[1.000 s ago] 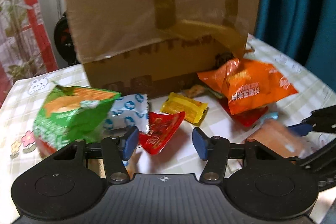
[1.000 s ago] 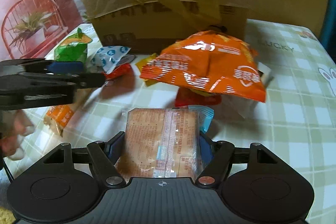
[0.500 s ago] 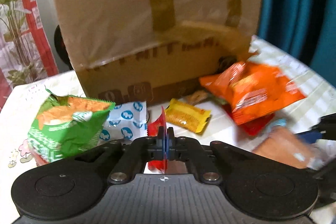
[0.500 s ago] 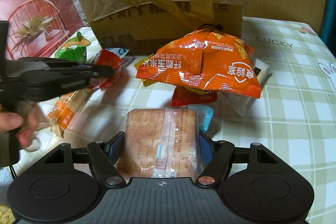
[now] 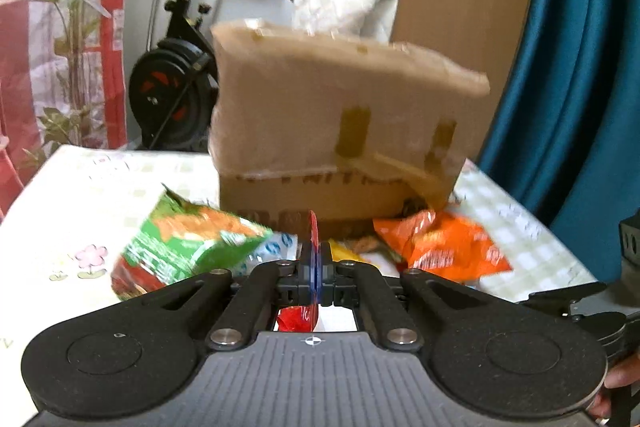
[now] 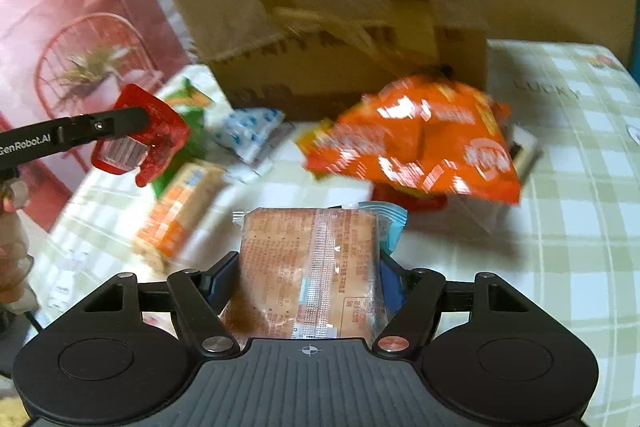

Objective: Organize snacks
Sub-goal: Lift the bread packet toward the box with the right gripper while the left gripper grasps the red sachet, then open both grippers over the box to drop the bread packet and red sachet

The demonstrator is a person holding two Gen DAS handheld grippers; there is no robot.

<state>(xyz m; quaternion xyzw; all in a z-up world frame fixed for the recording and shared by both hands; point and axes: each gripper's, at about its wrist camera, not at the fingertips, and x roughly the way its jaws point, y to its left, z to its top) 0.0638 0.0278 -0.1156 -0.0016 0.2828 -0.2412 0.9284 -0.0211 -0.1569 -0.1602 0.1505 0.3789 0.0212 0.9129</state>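
The left gripper (image 5: 315, 281) has gone from spread jaws above the red sachet (image 6: 140, 135) a second ago to jaws pinched flat on it — the sachet now hangs lifted clear of the surface (image 6: 568, 187), near its left edge. The cardboard box (image 6: 332, 7) stands at the far edge, so a drop-off there seems next. The right gripper (image 6: 308, 283) keeps its jaws closed on the biscuit pack (image 6: 308, 267) — held above the near edge.
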